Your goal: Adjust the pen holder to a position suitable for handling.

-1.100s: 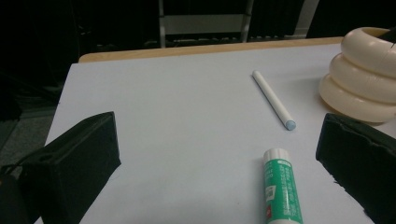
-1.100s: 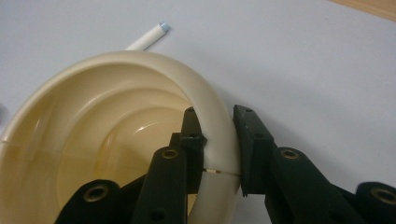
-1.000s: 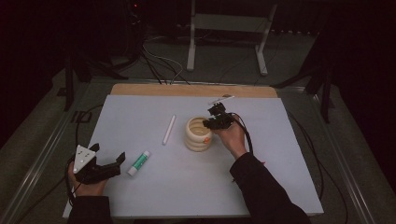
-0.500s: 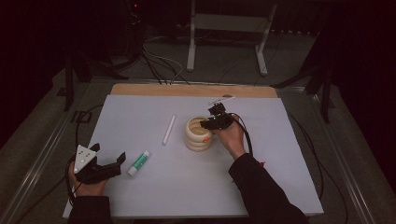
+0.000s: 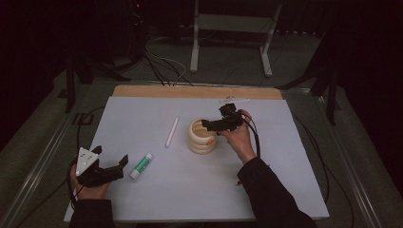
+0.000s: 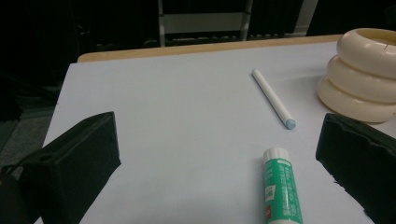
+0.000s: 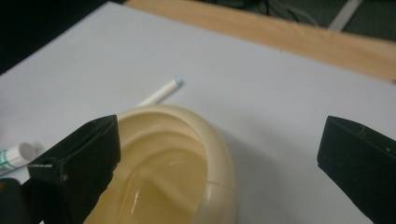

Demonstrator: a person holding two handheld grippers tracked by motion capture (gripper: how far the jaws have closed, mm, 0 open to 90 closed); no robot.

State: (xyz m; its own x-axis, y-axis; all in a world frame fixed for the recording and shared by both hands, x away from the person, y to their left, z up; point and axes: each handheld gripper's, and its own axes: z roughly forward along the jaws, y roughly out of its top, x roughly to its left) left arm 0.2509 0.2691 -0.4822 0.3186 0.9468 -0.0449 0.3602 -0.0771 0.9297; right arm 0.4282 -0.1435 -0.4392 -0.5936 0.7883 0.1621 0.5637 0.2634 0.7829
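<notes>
A cream ribbed cup [image 5: 201, 137] stands upright at mid-table. My right gripper [image 5: 209, 124] hovers open over its right rim; in the right gripper view the cup [image 7: 187, 163] sits low between the wide-apart jaws, which hold nothing. A green and white glue stick [image 5: 141, 166] lies at the front left. Just left of it, my left gripper [image 5: 120, 167] is open and points at it. In the left gripper view the glue stick [image 6: 281, 186] lies ahead, near the right jaw. A white pen [image 5: 171, 132] lies left of the cup.
The white sheet [image 5: 142, 114] covers the table, with a bare wooden strip [image 5: 190, 91] along the far edge. Cables [image 5: 259, 142] trail from the right gripper across the sheet. A metal stand [image 5: 228, 38] is on the floor beyond the table.
</notes>
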